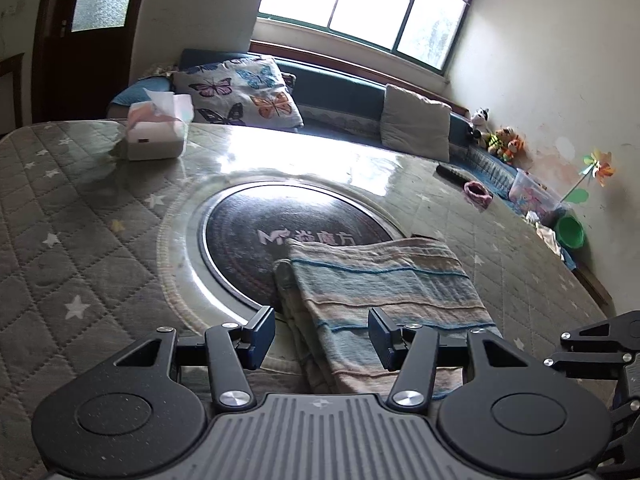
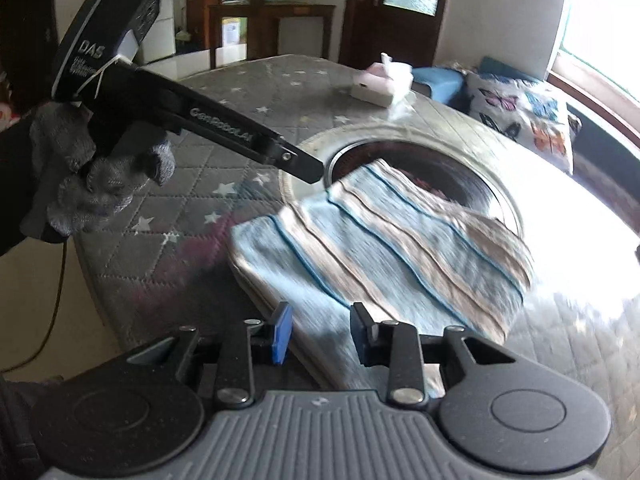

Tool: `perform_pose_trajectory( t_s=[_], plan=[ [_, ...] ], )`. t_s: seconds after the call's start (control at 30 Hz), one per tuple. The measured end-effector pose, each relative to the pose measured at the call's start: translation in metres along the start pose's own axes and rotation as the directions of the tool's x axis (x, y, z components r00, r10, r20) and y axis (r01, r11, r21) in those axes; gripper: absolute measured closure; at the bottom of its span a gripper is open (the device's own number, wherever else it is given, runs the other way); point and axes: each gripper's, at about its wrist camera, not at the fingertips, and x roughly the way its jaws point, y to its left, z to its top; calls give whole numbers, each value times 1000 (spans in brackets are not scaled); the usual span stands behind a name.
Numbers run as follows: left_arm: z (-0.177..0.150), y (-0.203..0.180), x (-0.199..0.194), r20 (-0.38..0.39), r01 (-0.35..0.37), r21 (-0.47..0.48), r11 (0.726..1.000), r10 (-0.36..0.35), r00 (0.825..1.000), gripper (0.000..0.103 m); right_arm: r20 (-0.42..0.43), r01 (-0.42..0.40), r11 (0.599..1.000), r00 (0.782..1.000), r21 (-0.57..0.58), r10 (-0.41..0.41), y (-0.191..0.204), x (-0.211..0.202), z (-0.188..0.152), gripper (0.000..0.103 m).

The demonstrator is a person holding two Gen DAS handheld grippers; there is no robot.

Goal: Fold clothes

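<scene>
My left gripper (image 1: 322,338) hangs just above the near end of the striped cloth (image 1: 372,292), jaws wide apart and holding nothing; the cloth's folded edge runs between the two blue pads without either pad touching it, as far as I can tell. My right gripper (image 2: 320,336) sits at the cloth's near edge, jaws open a moderate way and empty as well. The cloth (image 2: 384,248) lies folded flat on the quilted, star-patterned table cover (image 1: 68,240), its far corner overlapping the round dark plate (image 1: 248,232) set in the middle of the table. In the right wrist view the left gripper (image 2: 316,174) reaches in from the left, held by a gloved hand (image 2: 100,168), its tip hovering near the cloth's far left corner. A tissue box (image 1: 156,132) stands at the far side of the table, well apart from the cloth. A dark remote (image 1: 452,174) and a pink ring-shaped thing (image 1: 476,194) lie near the far right edge. Beyond the table is a bench with a butterfly pillow (image 1: 240,92), a grey cushion (image 1: 416,122) and some soft toys (image 1: 500,136). Nothing lies on the cloth itself.
</scene>
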Motion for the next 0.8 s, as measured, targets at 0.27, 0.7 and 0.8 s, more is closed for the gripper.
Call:
perform_pose_trajectory(
  t_s=[0.27,0.7,0.8],
  plan=[
    [-9,1,21,-69,-34,15,999,35,997,48,20,-69,988,998,141,67,-28,-6,-17,71],
    [-13,-5,23,-76,-91,56,994,95,993,48,-11,-86,960,996,265,93,-52,-8,-49,72],
    [-10,-15,11,-35,-114,101,988,118,992,48,-23,-77,970,996,230,84,-48,-13,-52,72]
  ],
)
